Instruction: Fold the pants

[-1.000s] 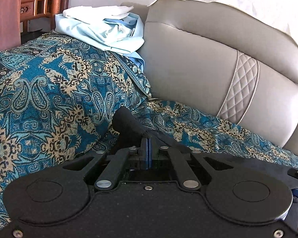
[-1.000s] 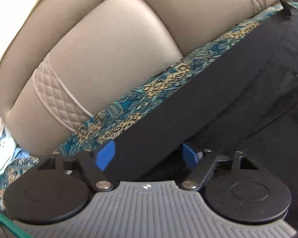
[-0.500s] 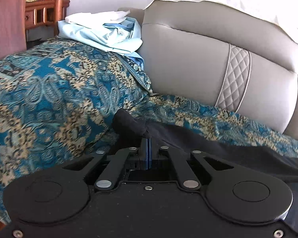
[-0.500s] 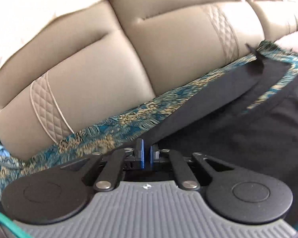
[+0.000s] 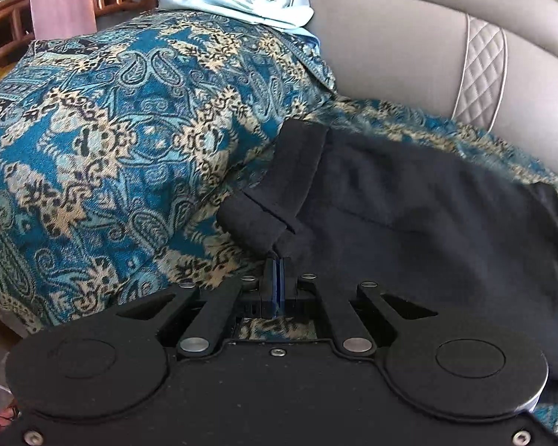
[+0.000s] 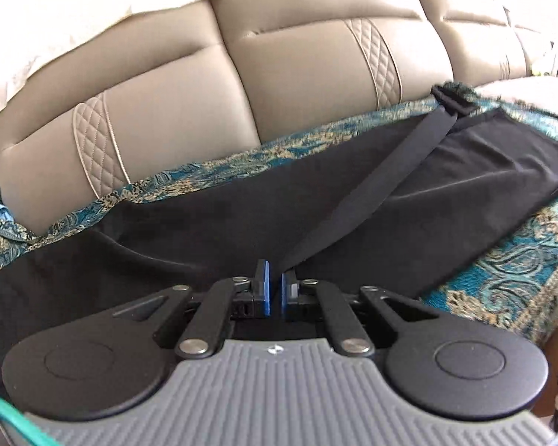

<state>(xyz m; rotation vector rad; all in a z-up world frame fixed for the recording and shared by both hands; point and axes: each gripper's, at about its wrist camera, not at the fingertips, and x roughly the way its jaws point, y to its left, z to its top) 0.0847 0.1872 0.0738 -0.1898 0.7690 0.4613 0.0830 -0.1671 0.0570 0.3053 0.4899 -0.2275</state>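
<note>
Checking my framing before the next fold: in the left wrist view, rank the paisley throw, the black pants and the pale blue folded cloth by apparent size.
1. Paisley throw, largest.
2. Black pants, though nearness to the camera inflates them.
3. Pale blue folded cloth, smallest, but farthest away.

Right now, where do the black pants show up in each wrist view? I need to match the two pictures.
Left wrist: the black pants fill the right half, hem corner pinched in the left gripper.
Right wrist: the black pants span the middle band from left edge to upper right, ahead of the right gripper.
Shared landmark: the quilted diamond-stitch strip on the sofa backrest.
</note>
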